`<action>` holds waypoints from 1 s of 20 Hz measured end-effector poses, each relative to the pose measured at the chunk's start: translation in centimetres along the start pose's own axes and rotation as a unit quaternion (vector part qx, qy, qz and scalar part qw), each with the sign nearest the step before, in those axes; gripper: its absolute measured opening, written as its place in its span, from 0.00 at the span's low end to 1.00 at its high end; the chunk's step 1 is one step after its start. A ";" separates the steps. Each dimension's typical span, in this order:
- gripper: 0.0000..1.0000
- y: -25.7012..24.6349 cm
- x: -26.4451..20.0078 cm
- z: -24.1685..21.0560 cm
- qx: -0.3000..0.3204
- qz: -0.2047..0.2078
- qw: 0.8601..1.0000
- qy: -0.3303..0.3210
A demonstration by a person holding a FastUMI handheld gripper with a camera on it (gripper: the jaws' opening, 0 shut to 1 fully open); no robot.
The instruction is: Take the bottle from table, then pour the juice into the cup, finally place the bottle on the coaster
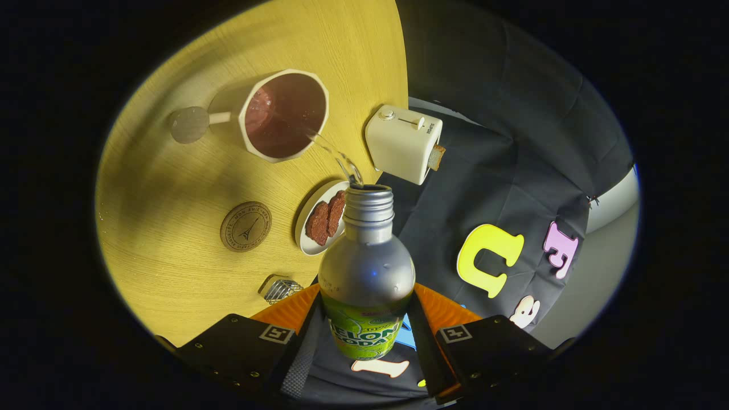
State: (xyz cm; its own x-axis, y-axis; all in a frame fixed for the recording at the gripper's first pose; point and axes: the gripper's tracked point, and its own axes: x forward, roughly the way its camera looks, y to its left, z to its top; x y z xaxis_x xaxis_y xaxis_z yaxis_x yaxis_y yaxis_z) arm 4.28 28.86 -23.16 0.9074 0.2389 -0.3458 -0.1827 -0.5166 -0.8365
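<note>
Pale wood-grain tabletop (171, 188) spreads beyond the fingers, its straight edge meeting the dark cloth wall of the booth. Near that edge a cream plastic toaster (403, 142) stands with a slice of bread poking from its slot. On the wood, well apart from it, lies a round brown coaster (246, 226) with a stamped tower design, bare on top; a small wire clip (280, 289) sits nearer the fingers. A white plate (312, 242) holding two reddish-brown patties (326, 217) rests just behind the bottle's neck. The silver aluminium bottle with a green label (366, 273) is clenched between the two black fingers of the gripper (364, 341), both pressing its lower body, and it is tilted toward the cup, cap off. A thin clear stream (339, 156) arcs from its mouth into the white faceted mug (283, 115), whose dark reddish interior already holds liquid.
</note>
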 end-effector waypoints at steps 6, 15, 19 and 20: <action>0.77 0.1 0.1 0.5 -0.025 -0.001 1.000 -0.008; 0.77 0.7 -0.1 1.3 -0.051 0.005 0.999 -0.015; 0.77 1.2 0.2 1.7 -0.065 0.009 0.998 -0.016; 0.77 1.3 0.3 1.7 -0.068 0.011 0.998 -0.013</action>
State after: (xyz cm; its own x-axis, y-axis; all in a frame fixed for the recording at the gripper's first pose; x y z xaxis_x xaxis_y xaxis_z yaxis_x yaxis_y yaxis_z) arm 3.70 29.70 -25.07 0.8936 0.2459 -0.3756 -0.1477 -0.6291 -0.7632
